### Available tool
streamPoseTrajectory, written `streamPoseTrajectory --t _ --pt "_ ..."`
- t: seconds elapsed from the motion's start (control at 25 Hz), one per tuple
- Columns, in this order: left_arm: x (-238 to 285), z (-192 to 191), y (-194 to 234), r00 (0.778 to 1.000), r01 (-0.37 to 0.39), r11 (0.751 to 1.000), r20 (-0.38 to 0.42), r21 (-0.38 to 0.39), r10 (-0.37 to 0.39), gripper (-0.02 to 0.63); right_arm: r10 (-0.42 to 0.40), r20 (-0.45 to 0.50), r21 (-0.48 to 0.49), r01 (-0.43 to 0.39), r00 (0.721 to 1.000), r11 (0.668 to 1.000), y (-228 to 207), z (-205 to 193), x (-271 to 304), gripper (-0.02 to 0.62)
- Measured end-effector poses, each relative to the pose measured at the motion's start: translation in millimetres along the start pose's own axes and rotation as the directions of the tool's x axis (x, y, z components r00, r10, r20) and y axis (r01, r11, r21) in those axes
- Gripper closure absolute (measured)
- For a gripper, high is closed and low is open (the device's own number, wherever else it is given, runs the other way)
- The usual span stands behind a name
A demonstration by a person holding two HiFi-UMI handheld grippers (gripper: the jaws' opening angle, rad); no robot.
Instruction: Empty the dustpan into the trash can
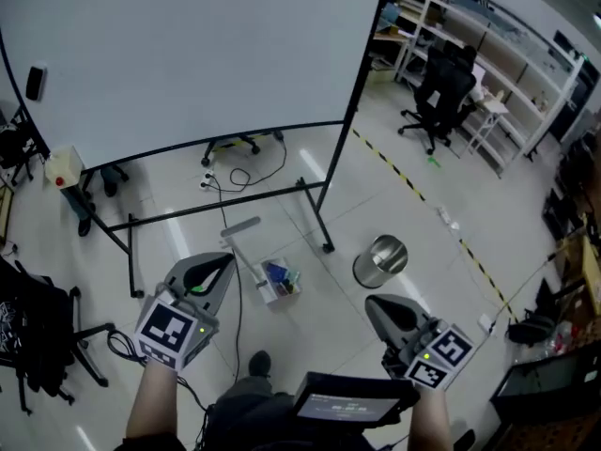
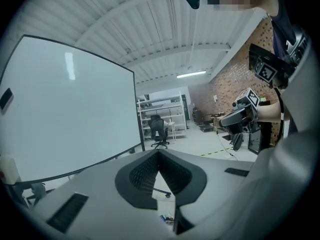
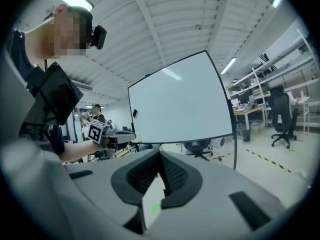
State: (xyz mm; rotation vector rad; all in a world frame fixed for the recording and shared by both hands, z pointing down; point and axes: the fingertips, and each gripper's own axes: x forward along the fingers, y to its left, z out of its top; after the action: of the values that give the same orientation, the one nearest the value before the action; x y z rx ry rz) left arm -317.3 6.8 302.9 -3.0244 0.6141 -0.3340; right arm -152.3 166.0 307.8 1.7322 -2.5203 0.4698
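Left claw (image 1: 222,263) and right claw (image 1: 377,303) are clenched, empty; tilting the dustpan (image 1: 267,287) before reaching the trash can (image 1: 380,261) beside it would spill litter (image 1: 280,273).

1. The left tool (image 1: 208,272) is held out in front of the body, angled slightly down, its jaws pressed together with nothing between them.
2. The right tool (image 1: 383,310) points forward, well apart from the left, jaws likewise closed and empty.
3. Both forearms (image 1: 153,404) reach in from the bottom edge, one behind each tool.
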Motion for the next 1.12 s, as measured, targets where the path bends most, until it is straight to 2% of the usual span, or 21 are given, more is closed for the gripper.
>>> streamPoseTrajectory --t 0.24,0.36,0.48,0.56,0.68,0.88,1.0,1.12 --pt "14.1 -6.7 63.5 0.998 -0.066 0.996 0.021 -0.062 0.067 0.606 -0.015 0.001 0.042 0.015 1.0 0.999 -36.5 14.5 41.2 0.577" --pt "21.3 -22.7 83.1 0.998 -0.061 0.993 -0.025 -0.1 0.058 0.606 0.037 -0.029 0.027 -0.037 0.999 0.999 -34.4 19.5 69.6 0.577" --pt "37.3 -30.9 102.8 0.998 -0.061 0.986 0.018 -0.153 0.065 0.606 0.122 -0.07 -0.039 -0.124 0.99 0.991 -25.2 33.1 96.9 0.577" --pt "47.4 -31.0 112.1 0.998 -0.05 0.987 0.033 -0.151 0.056 0.606 0.14 -0.098 -0.089 -0.148 0.985 0.985 -24.0 39.9 110.2 0.577" --pt "54.5 -29.7 123.6 0.998 -0.05 0.988 0.042 -0.148 0.057 0.606 0.124 -0.14 -0.138 -0.143 0.982 0.98 -29.1 42.3 123.9 0.577" --pt "62.9 -32.4 137.6 0.996 -0.077 0.984 0.033 -0.16 0.084 0.606 0.148 -0.128 -0.112 -0.163 0.981 0.98 -49.6 46.5 138.4 0.577" --pt "68.3 -38.3 142.6 0.995 -0.102 0.98 0.0 -0.169 0.103 0.606 0.158 -0.137 -0.113 -0.174 0.978 0.978 -67.1 44.2 149.8 0.577" --pt "75.8 -38.0 146.6 0.989 -0.149 0.978 -0.019 -0.144 0.148 0.606 0.194 -0.156 -0.113 -0.213 0.968 0.971 -87.2 37.6 160.2 0.577"
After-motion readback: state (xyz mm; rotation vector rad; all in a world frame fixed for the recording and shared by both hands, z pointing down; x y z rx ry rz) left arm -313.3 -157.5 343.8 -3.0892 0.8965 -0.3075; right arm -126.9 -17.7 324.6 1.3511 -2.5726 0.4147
